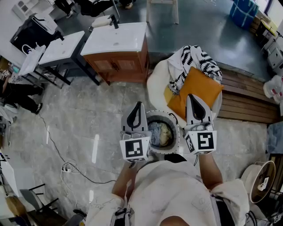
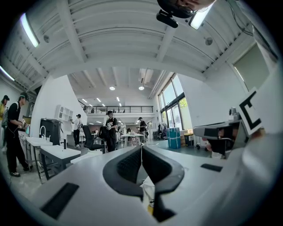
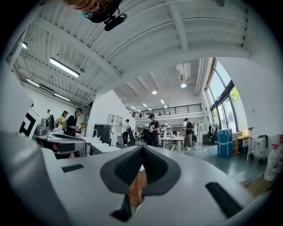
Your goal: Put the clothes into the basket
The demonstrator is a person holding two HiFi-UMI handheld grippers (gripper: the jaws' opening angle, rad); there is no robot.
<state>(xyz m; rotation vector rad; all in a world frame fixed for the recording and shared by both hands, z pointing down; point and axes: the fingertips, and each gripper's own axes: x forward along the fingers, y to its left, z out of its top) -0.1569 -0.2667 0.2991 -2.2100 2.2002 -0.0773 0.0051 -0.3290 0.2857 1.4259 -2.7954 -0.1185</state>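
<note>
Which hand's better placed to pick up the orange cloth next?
Right. The right gripper overlaps the orange cloth from above; the left gripper sits on the basket's other side. Both are shut, so open first.

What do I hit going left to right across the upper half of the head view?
Black bag → small grey table → white-topped wooden cabinet → black-and-white patterned cloth → blue bin. The orange cloth overlaps the patterned one, so it is left out.
</note>
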